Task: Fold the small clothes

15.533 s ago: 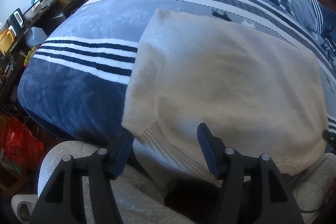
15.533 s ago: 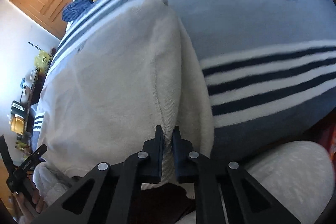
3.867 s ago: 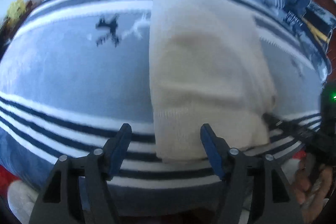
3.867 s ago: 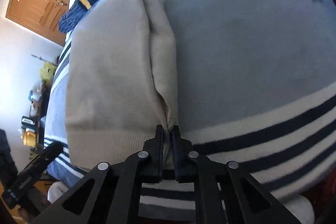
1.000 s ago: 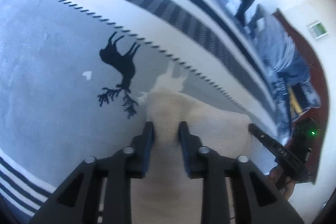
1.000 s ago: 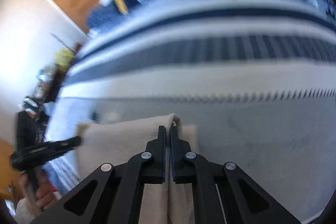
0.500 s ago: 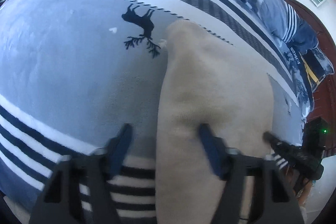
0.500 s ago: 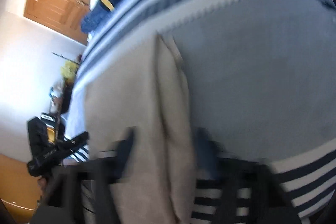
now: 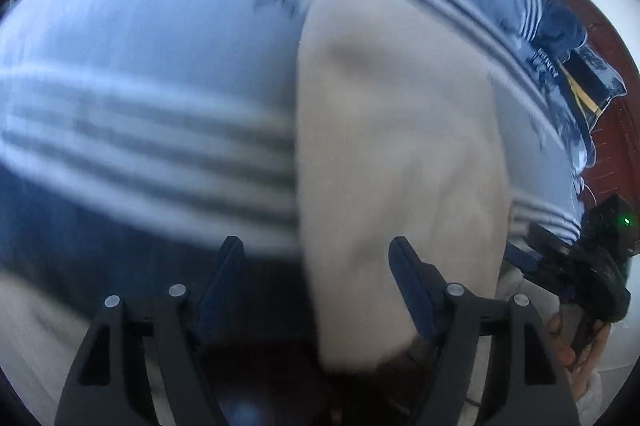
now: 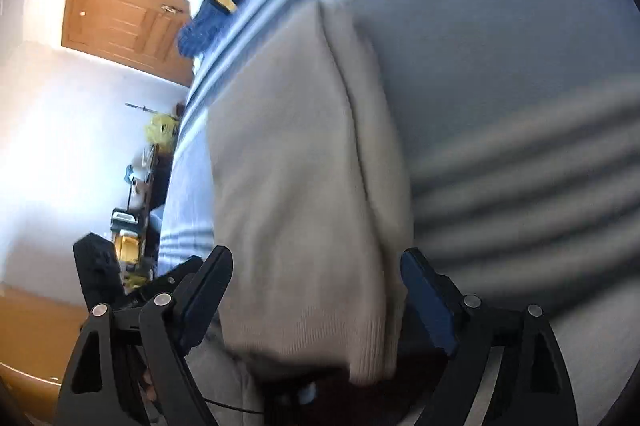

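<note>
left hand-held gripper stood wide open w/ nothing pinched; jaws had just been opening, and the near end of the beige top lay under and between them, untouched. right hand-held gripper same: jaws had just been opening, stood wide, the top's ribbed hem loose between the pads, not gripped. the top lay as a long folded strip on the bed's striped blanket, near end hanging over the bed edge. looked soft, thick, light knit; prob floppy, not slippery, would sag if lifted by one corner. best hold, imo: both near corners at the ribbed hem, one per gripper. no readable writing on the top; some print on the dark bedding far right, too blurred to read.
</note>
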Motion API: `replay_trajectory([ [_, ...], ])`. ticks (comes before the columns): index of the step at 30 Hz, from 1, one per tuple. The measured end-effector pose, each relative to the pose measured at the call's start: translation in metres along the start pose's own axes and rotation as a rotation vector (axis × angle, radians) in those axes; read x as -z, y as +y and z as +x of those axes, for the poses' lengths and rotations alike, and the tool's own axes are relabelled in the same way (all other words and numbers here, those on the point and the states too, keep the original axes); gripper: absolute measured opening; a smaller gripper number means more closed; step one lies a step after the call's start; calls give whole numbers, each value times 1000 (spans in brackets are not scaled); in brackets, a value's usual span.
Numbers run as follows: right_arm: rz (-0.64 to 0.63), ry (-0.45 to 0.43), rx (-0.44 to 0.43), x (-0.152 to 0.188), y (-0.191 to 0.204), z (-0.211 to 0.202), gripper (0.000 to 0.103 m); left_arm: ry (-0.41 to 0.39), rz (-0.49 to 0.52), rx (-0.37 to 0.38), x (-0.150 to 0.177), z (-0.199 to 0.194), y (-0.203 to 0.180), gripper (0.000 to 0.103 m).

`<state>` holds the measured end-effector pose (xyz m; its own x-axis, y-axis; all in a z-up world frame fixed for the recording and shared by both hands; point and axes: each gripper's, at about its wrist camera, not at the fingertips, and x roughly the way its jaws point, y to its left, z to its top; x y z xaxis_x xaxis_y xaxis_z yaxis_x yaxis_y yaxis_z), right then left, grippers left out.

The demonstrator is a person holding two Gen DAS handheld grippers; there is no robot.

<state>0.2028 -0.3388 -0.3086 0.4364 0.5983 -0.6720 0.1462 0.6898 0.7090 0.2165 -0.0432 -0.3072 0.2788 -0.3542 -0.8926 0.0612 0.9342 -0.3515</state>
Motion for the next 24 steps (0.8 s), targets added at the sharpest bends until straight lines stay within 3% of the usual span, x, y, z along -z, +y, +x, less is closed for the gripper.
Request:
replay_trajectory([
  [2, -23, 60, 93, 12, -1, 13, 79, 30, -44, 23, 17, 8, 9, 74],
  [3, -48, 66, 124, 13, 0, 16, 66, 33, -61, 37, 20, 10, 11, 74],
  [5, -67, 56, 145, 13, 0, 20, 62, 12, -39, 48, 18, 9, 8, 72],
  [6, -69, 50, 147, 13, -2, 21, 56, -14, -30, 39, 16, 7, 5, 65],
  [7, -68, 46, 156, 13, -4, 21, 45, -18, -30, 42, 14, 8, 5, 60],
  [8, -57, 43, 152, 13, -6, 19, 39, -7, -33, 53, 13, 10, 5, 44],
  [9, -44, 45, 123, 14, -9, 17, 27, 5, -36, 76, 14, 12, 4, 20],
  [10, -38, 45, 112, 15, -11, 14, 21, 6, -21, 101, 15, 12, 2, 14],
  [13, -59, 31, 140, 21, -6, 2, 10, -70, 43, 73, 20, -14, -8, 9],
  [17, -52, 60, 225, 32, -12, 11, 5, -37, 46, -3, 28, -5, -4, 7],
  [21, -71, 39, 236, 28, -12, 5, 7, -31, 96, -85, 35, 0, -12, 7],
  [23, -73, 28, 247, 31, -10, 1, 13, -58, 127, -115, 37, -7, -18, 7],
  [24, -66, 19, 258, 32, -9, -2, 27, -67, 140, -132, 42, -11, -20, 10],
])
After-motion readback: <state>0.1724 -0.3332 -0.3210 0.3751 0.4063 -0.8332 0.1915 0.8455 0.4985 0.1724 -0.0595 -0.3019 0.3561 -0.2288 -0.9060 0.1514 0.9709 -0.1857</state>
